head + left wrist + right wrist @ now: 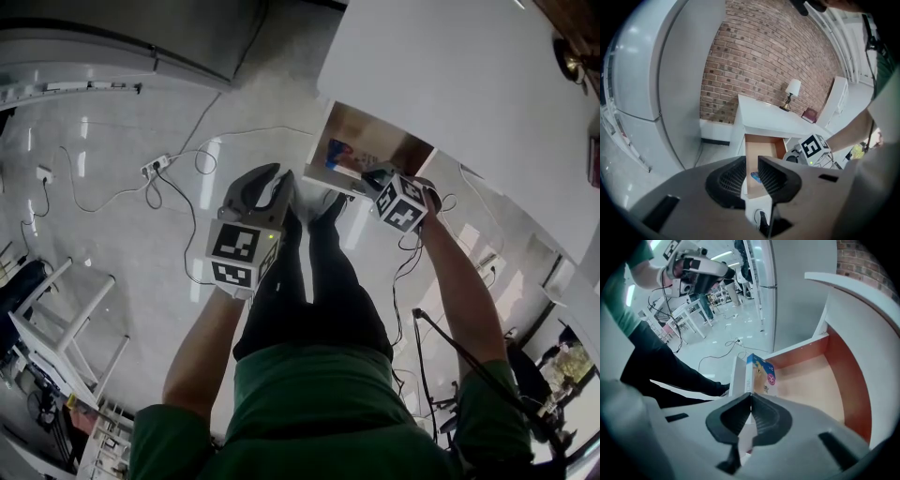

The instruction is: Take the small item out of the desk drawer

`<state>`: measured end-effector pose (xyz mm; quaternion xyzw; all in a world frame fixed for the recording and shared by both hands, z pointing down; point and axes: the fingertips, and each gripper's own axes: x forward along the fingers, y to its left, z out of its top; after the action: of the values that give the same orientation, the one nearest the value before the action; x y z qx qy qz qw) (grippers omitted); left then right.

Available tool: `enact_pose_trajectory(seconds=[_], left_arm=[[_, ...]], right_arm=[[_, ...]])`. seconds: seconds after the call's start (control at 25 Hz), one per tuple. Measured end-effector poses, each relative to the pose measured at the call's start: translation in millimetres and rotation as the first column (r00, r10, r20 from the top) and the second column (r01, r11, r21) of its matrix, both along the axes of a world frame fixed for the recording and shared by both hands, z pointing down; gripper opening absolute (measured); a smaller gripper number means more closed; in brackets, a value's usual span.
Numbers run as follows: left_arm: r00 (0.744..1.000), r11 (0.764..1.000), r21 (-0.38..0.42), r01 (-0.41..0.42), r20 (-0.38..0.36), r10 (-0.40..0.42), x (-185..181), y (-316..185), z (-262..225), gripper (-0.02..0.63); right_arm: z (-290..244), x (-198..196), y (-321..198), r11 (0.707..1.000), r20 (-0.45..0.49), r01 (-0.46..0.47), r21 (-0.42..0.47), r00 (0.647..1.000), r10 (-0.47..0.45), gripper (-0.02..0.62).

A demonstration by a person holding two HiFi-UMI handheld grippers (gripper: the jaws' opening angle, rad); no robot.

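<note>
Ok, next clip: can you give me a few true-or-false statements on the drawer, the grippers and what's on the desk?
1. The desk drawer is pulled open. True.
2. A blue box sits inside the drawer. True.
3. The left gripper is clamped on the blue box. False: its jaws stand apart and empty, short of the drawer.
4. The right gripper has its jaws wide apart. False: they are together.
5. The lamp stands on the floor. False: it stands on the desk.

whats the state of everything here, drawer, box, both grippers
drawer: open
small box: inside the drawer, upright against its front panel
left gripper: jaws apart, empty
right gripper: jaws together, at the drawer's front edge
</note>
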<state>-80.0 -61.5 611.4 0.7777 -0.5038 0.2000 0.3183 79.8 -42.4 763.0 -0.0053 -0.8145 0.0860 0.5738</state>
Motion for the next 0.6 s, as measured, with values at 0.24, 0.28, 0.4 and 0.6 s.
enact_pose_trajectory(seconds=[0.24, 0.28, 0.4, 0.6], left_arm=[[1.000, 0.999, 0.030, -0.012, 0.009, 0.012, -1.6, -2.5, -23.5, 0.072], [1.000, 0.999, 0.035, -0.014, 0.011, 0.014, -2.2, -3.0, -27.8, 0.072], [1.000, 0.999, 0.043, -0.024, 0.010, 0.023, -1.4, -4.2, -41.6, 0.072], [0.999, 0.997, 0.071, -0.030, 0.023, 0.028, -7.5, -3.7, -60.0, 0.072]], right_arm=[[-38.5, -5.4, 1.7, 0.999, 0.029, 0.003, 0.050, 1.000, -0.004, 0.006], [-45.2, -6.2, 2.1, 0.998, 0.034, 0.002, 0.057, 0.999, -0.003, 0.006], [-66.0, -7.3, 2.4, 0.997, 0.049, -0.009, 0.078, 0.999, 0.005, 0.006], [-99.2, -12.4, 3.3, 0.994, 0.076, -0.026, 0.109, 0.997, 0.018, 0.005]])
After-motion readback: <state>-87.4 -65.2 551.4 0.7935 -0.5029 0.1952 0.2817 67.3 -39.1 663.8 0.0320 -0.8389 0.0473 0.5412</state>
